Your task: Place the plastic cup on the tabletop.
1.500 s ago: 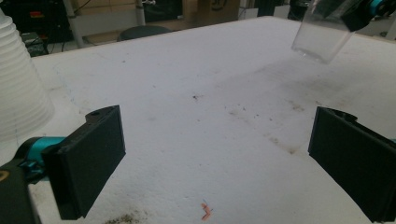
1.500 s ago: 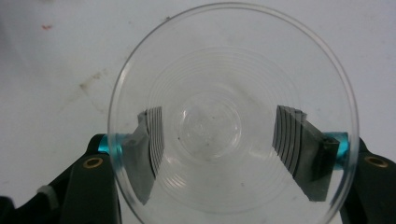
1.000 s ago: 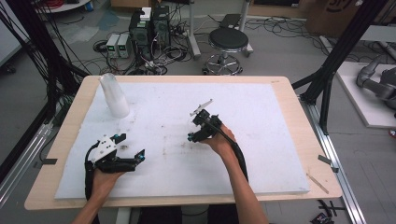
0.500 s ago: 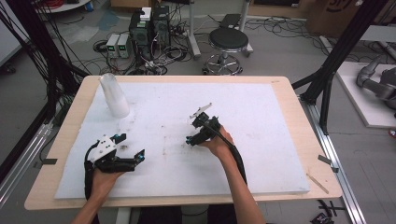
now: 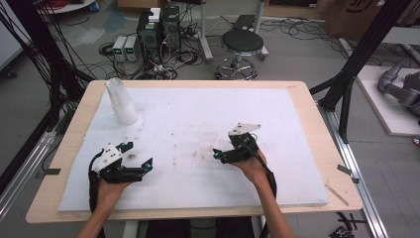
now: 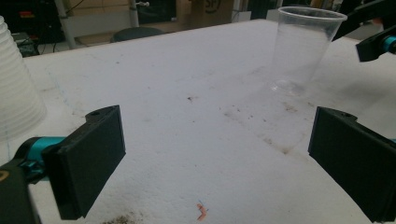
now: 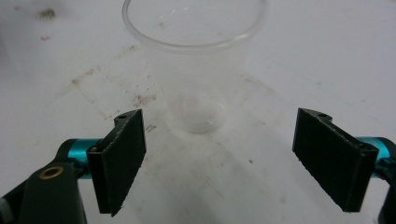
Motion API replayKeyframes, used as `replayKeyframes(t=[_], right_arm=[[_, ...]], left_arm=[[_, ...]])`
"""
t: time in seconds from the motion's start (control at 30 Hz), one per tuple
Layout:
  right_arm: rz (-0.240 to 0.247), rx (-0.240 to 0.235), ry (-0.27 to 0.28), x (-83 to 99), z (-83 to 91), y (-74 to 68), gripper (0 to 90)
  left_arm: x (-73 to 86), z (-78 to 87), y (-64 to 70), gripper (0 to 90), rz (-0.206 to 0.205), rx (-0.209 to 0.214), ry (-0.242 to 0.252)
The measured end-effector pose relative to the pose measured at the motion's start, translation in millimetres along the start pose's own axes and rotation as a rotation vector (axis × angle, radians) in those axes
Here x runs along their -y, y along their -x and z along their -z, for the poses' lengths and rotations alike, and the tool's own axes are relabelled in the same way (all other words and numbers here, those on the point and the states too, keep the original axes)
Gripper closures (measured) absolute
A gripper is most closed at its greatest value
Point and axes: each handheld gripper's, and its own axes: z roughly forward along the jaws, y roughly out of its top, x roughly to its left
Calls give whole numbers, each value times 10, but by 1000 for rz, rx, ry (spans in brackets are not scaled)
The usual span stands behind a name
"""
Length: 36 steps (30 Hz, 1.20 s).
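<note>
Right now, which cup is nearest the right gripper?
The single clear upright cup, directly ahead of the right gripper, whose fingers are open. The white ribbed stack stands inverted at the table's far-left corner.

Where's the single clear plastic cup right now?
The clear plastic cup stands upright on the white table cover, just ahead of the open right gripper; in the left gripper view it is at upper right, far from the stack of cups.
</note>
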Motion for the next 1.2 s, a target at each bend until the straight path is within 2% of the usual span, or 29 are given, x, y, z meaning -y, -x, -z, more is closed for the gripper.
replayKeyframes(t=[0.1,0.17,0.4,0.5,0.53,0.6,0.67,0.77,1.2], right_arm=[[-20,9,84,124,147,56,175],[-14,37,136,208,233,89,176],[-32,88,236,467,391,186,176],[-50,103,237,531,402,211,176],[-59,139,253,607,413,232,176],[-71,154,277,655,415,260,177],[-66,175,269,676,408,267,176],[-69,178,255,713,384,273,176],[-62,176,260,746,394,286,176]], left_arm=[[1,1,-3,38,-1,0,3],[4,7,-7,38,12,-3,7],[5,7,2,38,4,-17,10],[7,12,3,38,4,-21,14],[8,15,5,38,3,-23,19],[8,12,3,38,3,-19,16],[7,12,-1,38,8,-14,15],[8,12,-13,38,15,-15,18],[10,21,-15,38,20,-16,23]])
